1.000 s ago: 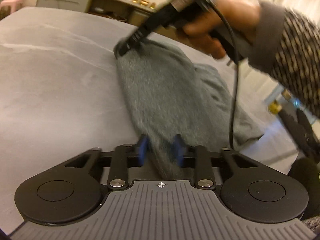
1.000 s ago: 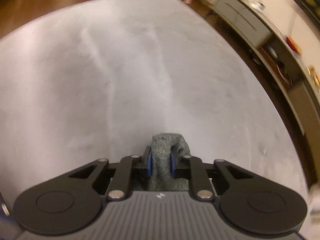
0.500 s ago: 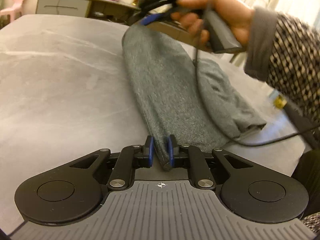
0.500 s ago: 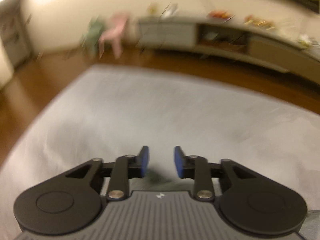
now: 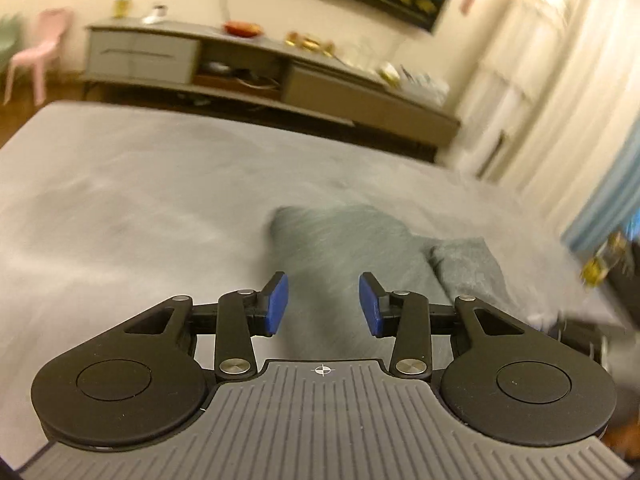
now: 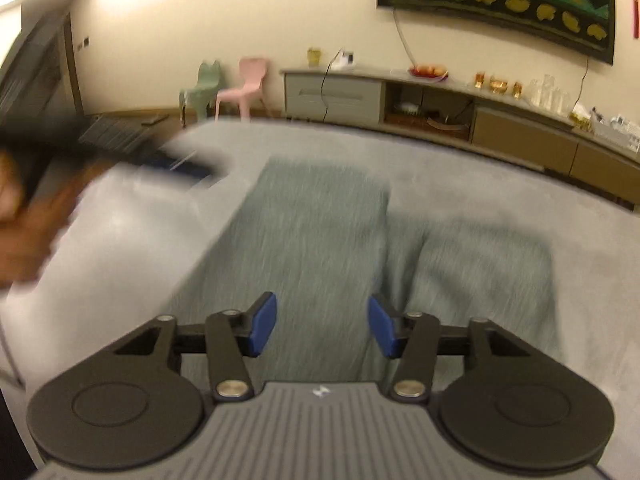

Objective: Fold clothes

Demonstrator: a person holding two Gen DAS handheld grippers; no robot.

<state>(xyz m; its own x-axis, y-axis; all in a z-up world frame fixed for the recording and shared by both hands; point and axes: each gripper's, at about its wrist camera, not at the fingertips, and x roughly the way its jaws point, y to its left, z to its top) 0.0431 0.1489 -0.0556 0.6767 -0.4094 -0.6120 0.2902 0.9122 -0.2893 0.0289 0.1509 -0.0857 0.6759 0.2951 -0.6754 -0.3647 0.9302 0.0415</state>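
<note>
Both hand-held grippers are free of the cloth. On the left hand-held gripper (image 5: 323, 304) the blue pads (image 5: 276, 305) stand apart and the jaws are opening, with nothing pinched between them; the grey garment (image 5: 344, 248) lies on the surface beyond and below the gap. On the right hand-held gripper (image 6: 322, 326) the blue pads (image 6: 262, 325) also stand apart, the jaws easing slightly closer, and no cloth is caught between them.

From the right wrist view, the grey garment (image 6: 320, 240) lies flat on the grey counter (image 6: 460, 172) as a long folded panel running from near to far, with a second, lower layer of the same cloth spread out to its right. Its far edge stops short of the far edge of the counter. At the left of that view, blurred, a hand (image 6: 24, 236) holds the left hand-held gripper (image 6: 172, 166) above the counter, just left of the garment's far corner.

Behind the counter a long low sideboard (image 6: 440, 104) runs along the wall, with a pink chair (image 6: 244, 88) and a green chair (image 6: 202, 90) to its left. White curtains (image 5: 560, 92) hang at the right in the left wrist view.
</note>
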